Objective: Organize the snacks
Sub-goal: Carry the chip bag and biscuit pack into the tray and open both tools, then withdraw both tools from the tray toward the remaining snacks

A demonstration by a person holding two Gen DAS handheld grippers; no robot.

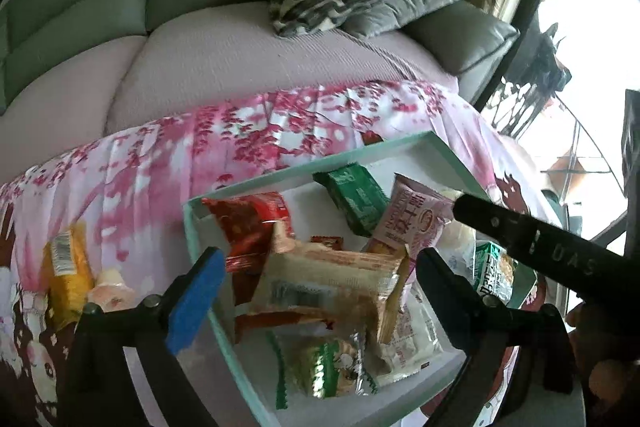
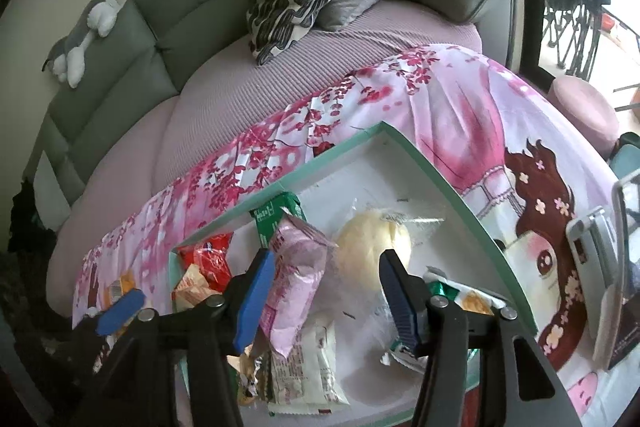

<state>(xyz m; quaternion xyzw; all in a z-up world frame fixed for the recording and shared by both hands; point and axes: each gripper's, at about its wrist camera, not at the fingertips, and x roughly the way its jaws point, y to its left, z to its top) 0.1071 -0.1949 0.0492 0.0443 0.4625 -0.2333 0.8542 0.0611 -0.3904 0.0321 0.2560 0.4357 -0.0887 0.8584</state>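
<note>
Outside tray, left, on the blossom-print cloth [image 1: 160, 163]: yellow barcoded packet [image 1: 66, 275] and peach-tinted jelly cup [image 1: 110, 293]; both judged still to collect.

Left gripper [image 1: 320, 287]: jaws wide apart, holding nothing, poised over the beige cracker packet [image 1: 328, 283]. Best close across its narrow width, clear of the crimped ends.

Mint-rimmed tray [image 1: 400, 143]: red packet [image 1: 246, 227], green bar [image 1: 356, 199], pink sachet [image 1: 416, 215] with Chinese characters, not legible.

Right gripper [image 2: 326, 297]: jaws wide apart, empty, between the pink sachet and the wrapped pale bun [image 2: 372, 247]. "DAS" shows on its arm in the left view.
</note>
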